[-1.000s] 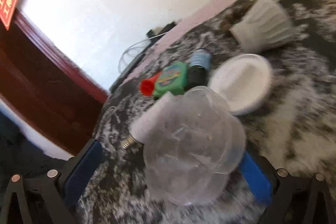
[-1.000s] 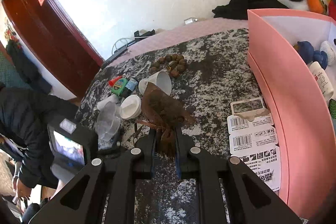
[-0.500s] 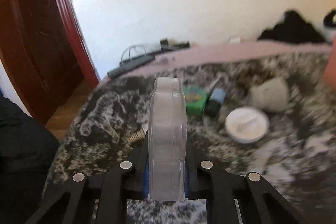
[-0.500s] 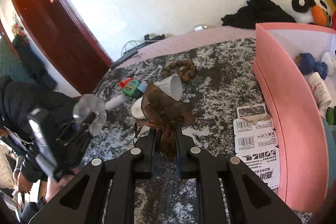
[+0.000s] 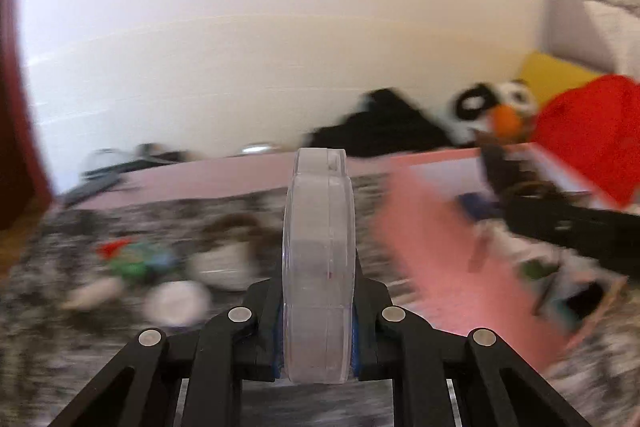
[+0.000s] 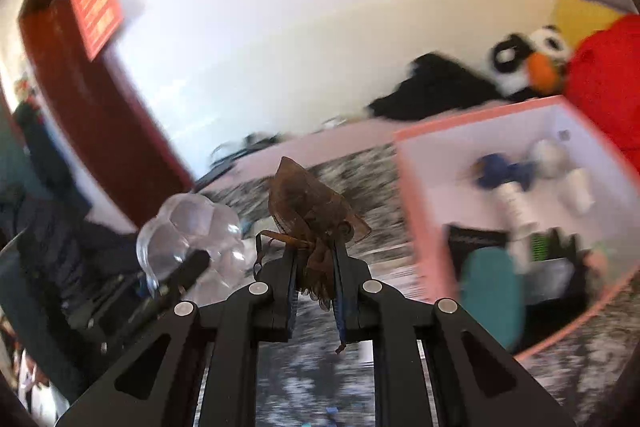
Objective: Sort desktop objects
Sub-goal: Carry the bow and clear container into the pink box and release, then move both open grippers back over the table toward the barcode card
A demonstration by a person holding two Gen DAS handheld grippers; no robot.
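Observation:
My left gripper (image 5: 318,311) is shut on a clear plastic case (image 5: 319,259), held edge-on above the marbled table; the same clear plastic case (image 6: 192,231) appears lobed and transparent in the right wrist view. My right gripper (image 6: 314,267) is shut on a brown gauze pouch (image 6: 308,211) with a drawstring, lifted off the table. A pink box (image 6: 516,183) stands to the right, holding a blue item (image 6: 502,173), white tubes and a teal object (image 6: 494,291). The same pink box (image 5: 432,239) is blurred in the left wrist view.
Left on the table lie a green-and-red item (image 5: 132,259), a white cup (image 5: 224,265) and a white lid (image 5: 178,301), all blurred. A penguin plush (image 6: 528,63), a red cushion (image 6: 604,83) and black cloth (image 6: 432,91) sit behind the box. A dark red door (image 6: 84,107) stands at left.
Both grippers have lifted and swung right toward the pink box, each carrying its object. The left gripper closed on the clear case a second ago and raised it off the table.

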